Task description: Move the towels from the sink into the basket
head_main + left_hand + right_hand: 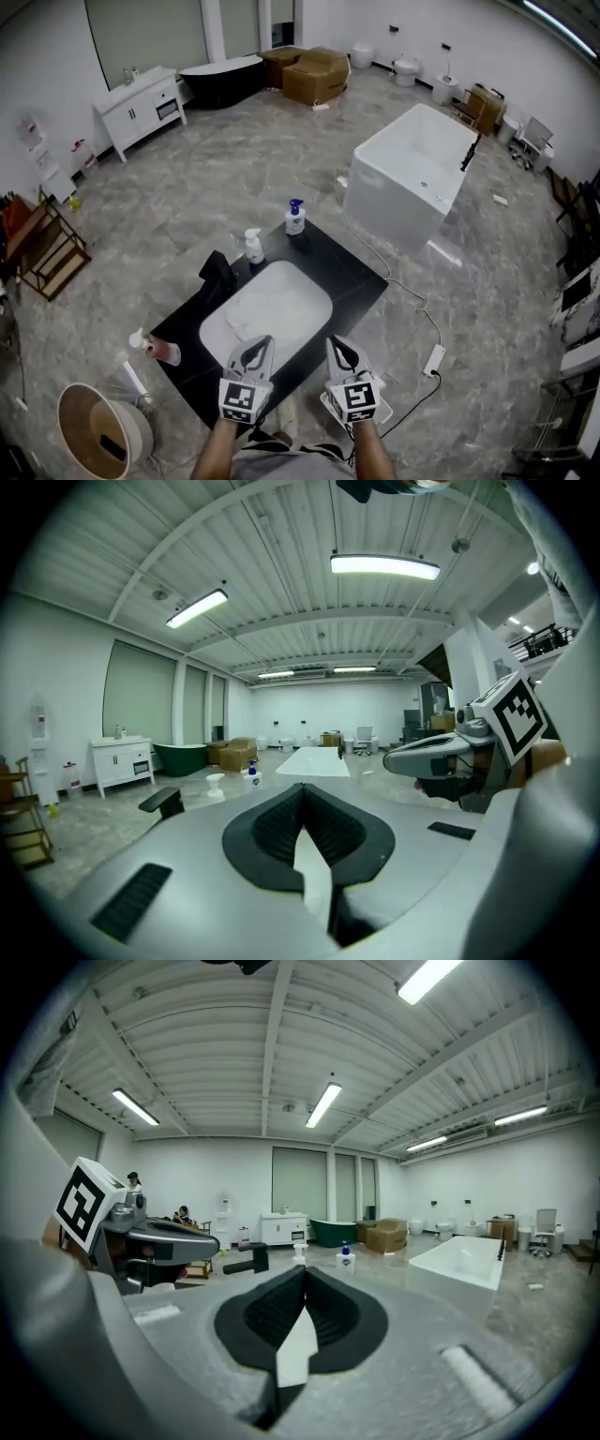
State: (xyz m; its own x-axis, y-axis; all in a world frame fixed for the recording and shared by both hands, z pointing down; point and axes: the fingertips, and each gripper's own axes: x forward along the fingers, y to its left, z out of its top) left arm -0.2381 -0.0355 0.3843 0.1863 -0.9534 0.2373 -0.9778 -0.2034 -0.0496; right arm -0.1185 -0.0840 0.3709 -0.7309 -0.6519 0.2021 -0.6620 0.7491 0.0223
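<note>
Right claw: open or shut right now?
Shut. The right claw has jaws meeting at the tips, nothing between them.

The sink [319, 295] is open from above, with nothing over its basin. The left claw [255, 349] and right claw [342, 349], each with jaws together, hang side by side at its near rim. Just left of the basin the black faucet [217, 272] rises from the counter [361, 277]. A white pump bottle [253, 246] and a blue-capped bottle [295, 217] stand along the far edge. The counter's right strip is bare. At the near-left corner a pink cup [167, 352] stands between sink and basket [70, 398], which sits open-topped on the floor, near left. A cable [412, 300] trails over the floor on the right. The white bathtub [412, 173] stands far right, well apart.
</note>
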